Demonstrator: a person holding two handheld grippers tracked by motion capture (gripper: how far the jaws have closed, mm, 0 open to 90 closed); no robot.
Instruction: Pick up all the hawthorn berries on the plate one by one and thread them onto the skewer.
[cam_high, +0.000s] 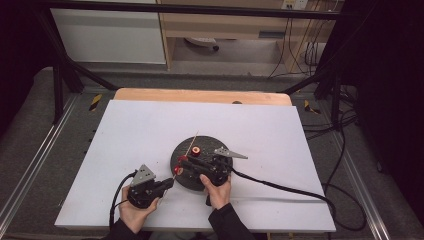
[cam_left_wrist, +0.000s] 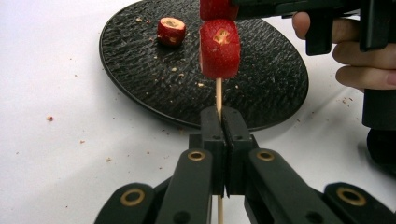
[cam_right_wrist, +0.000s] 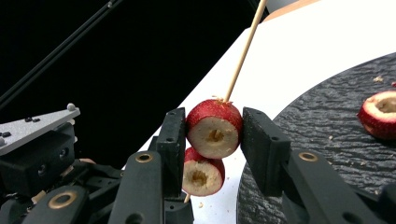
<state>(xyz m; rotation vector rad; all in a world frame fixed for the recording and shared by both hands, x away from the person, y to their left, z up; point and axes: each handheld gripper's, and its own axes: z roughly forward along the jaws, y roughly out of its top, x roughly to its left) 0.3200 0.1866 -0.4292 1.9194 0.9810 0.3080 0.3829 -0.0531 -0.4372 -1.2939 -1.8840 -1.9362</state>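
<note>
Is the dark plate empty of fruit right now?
No, one red fruit piece lies on the dark plate, beyond the skewer that the left gripper holds.

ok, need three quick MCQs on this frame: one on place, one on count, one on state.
1. Where does the loose red fruit piece lie?
A. on the black plate
B. on the white sheet
C. in a bowl

2. How many red pieces sit on the skewer?
A. none
B. two
C. five

3. What is the left hand-held gripper doing?
A. standing wide open
B. shut on a fruit piece
C. shut on the skewer

Answers:
1 A: the left gripper view shows it resting on the plate's textured top.
2 B: the right gripper view shows two stacked on the stick.
3 C: its jaws pinch the stick below the fruit.
</note>
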